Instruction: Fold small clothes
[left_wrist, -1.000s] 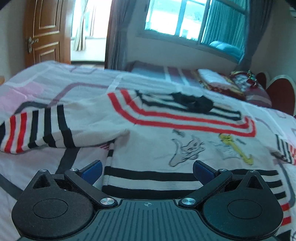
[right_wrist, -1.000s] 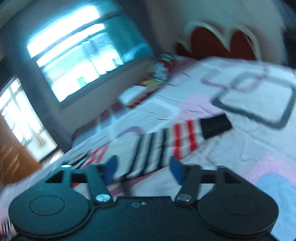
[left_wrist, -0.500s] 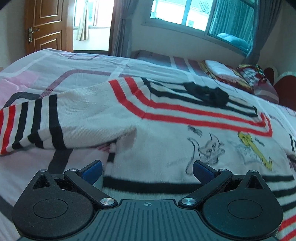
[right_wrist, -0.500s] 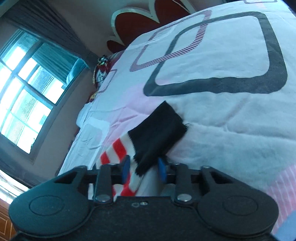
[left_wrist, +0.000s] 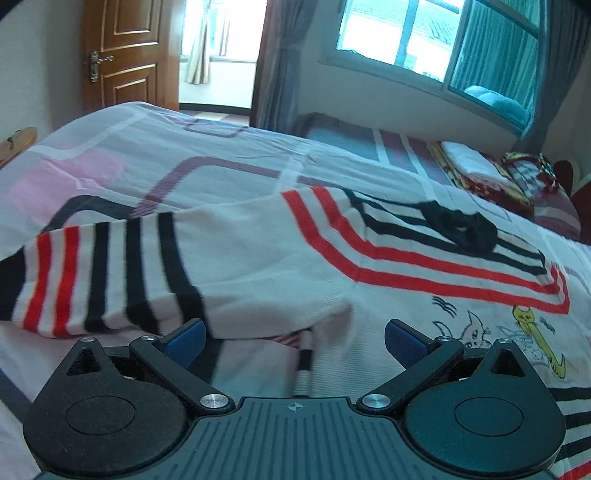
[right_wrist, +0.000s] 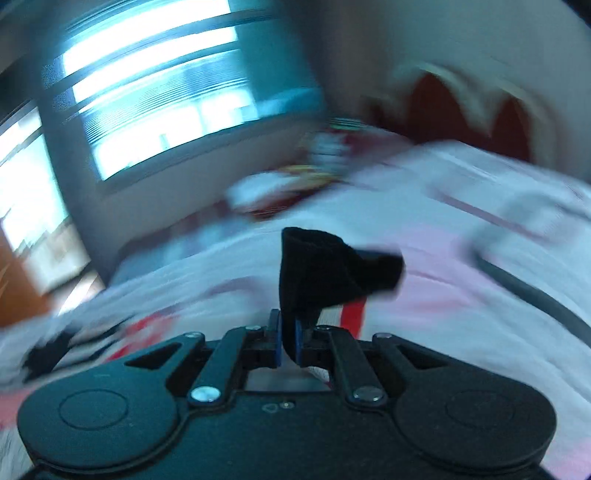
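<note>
A small white sweater (left_wrist: 295, 258) with red and black stripes, a black collar and a cat print lies flat on the bed. Its left sleeve (left_wrist: 110, 273) stretches out to the left. My left gripper (left_wrist: 293, 338) is open and low over the sweater, just below the left armpit. My right gripper (right_wrist: 288, 341) is shut on the black cuff (right_wrist: 321, 269) of the right sleeve and holds it lifted off the bed; the right wrist view is blurred by motion.
The bedspread (left_wrist: 129, 166) is white and pink with grey and purple outlines. Folded blankets and pillows (left_wrist: 491, 173) lie at the head end. A wooden door (left_wrist: 122, 51) and windows (left_wrist: 424, 33) stand beyond the bed, a red headboard (right_wrist: 469, 107) to the right.
My right gripper shut on the black sleeve cuff and has lifted it, swinging quickly. My left gripper stayed open and moved forward, from the hem up to the armpit.
</note>
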